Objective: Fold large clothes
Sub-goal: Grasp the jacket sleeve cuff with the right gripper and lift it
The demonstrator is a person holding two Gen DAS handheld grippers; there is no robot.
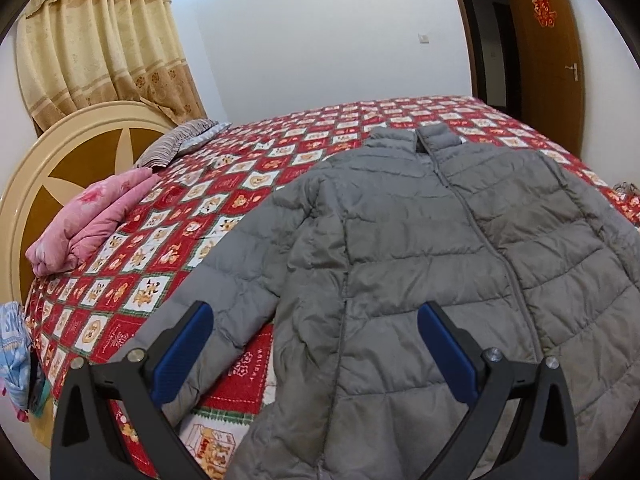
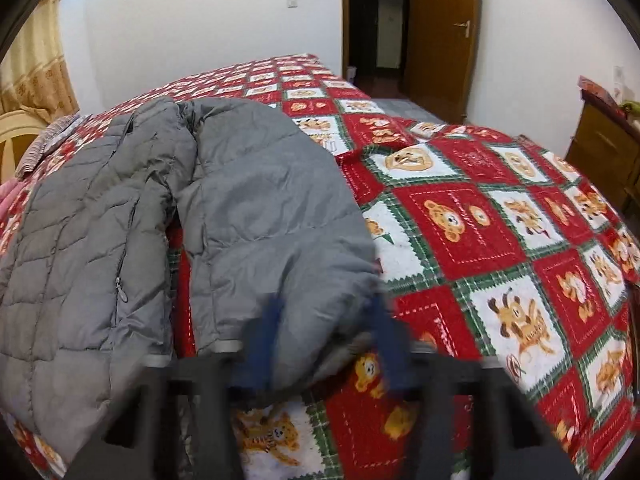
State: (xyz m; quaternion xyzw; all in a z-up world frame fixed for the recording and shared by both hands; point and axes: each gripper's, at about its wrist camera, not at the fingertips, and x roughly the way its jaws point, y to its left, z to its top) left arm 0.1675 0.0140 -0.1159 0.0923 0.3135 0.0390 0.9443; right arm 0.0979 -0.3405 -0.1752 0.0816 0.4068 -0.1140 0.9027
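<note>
Surroundings: pink quilt (image 1: 90, 224) and striped pillow (image 1: 176, 142) near headboard (image 1: 52, 152), clear of jacket.
Jacket (image 1: 400, 248): flat on bedspread (image 2: 480, 216), collar pointing away.
Left gripper (image 1: 314, 344): jaws wide, empty.
Right gripper (image 2: 326, 340): blurred, seemingly pinching sleeve cuff (image 2: 320, 320).

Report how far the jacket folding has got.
Done: the grey puffer jacket lies spread flat, front up, on the red patterned bedspread. In hand: the right gripper straddles one sleeve's cuff; motion blur hides any pinch. The left gripper hangs open above the other sleeve. Left: every fold; neither sleeve is turned in.
</note>
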